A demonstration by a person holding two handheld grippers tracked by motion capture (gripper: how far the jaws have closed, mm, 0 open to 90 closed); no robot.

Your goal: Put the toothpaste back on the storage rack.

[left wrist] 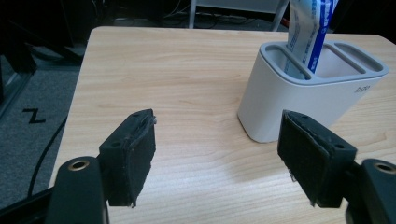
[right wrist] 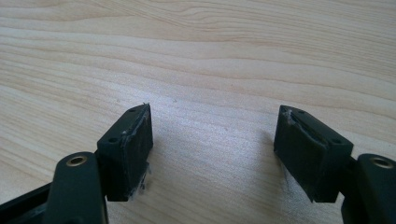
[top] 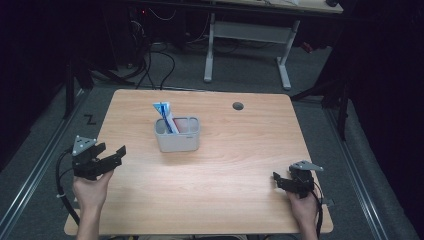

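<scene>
Both pairs of jaws stood wide apart with nothing between them. My left gripper [top: 111,156] sat at the table's [top: 240,165] nine o'clock edge, aimed toward the holder [top: 177,134], which stood near the centre, slightly toward eleven o'clock. A blue-and-white packet [top: 165,116] rose upright from the holder's leftmost slot. My right gripper [top: 280,181] rested at five o'clock over bare wood. I judged the packet already stowed, so little or nothing was left, with both grippers well clear.
</scene>
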